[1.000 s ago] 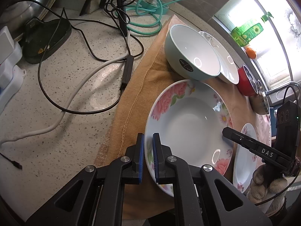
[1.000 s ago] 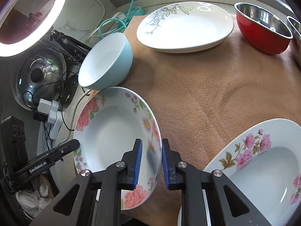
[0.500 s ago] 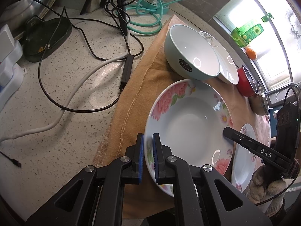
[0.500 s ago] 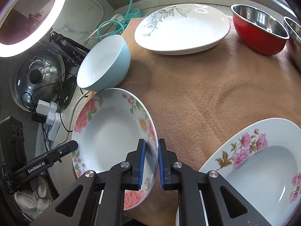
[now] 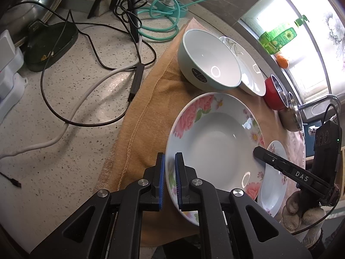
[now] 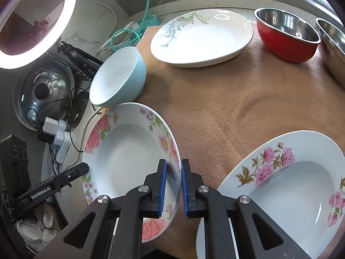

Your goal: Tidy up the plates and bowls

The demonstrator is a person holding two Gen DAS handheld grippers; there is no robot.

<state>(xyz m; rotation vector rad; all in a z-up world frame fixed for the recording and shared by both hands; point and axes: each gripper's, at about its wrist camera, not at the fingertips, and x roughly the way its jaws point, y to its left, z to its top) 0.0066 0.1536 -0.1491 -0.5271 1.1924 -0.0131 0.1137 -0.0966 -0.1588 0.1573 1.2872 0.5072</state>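
Both grippers clamp the same flowered plate (image 5: 215, 142) by opposite edges of its rim. The left gripper (image 5: 170, 179) has its blue pads pressed on the plate's near left rim, and the right gripper (image 6: 172, 185) pinches the rim on the other side, one pad inside the plate and one outside. In the left wrist view the right gripper's black finger shows reaching onto the plate's far edge, with a gloved hand (image 5: 301, 213) below it. The plate sits at the left end of a brown cloth (image 6: 226, 99) spread on a speckled counter (image 5: 64, 142), part of its rim hanging past the cloth's edge. Its well holds nothing.

Just behind the plate a light blue bowl (image 6: 118, 79) stands on the cloth, tipped toward the counter side, its white inside empty. Behind that lies a white plate with a grey leaf pattern (image 6: 202, 36), also empty. To its right stand a red bowl with a steel lining (image 6: 286, 36) and, beside it, a plain steel bowl (image 6: 332, 47); both show nothing inside. A second plate with pink flowers (image 6: 280, 185) lies on the cloth just right of the right gripper, empty as well.

On the counter to the left lie black, white and green cables (image 5: 90, 90), and a pot lid (image 6: 43, 92).
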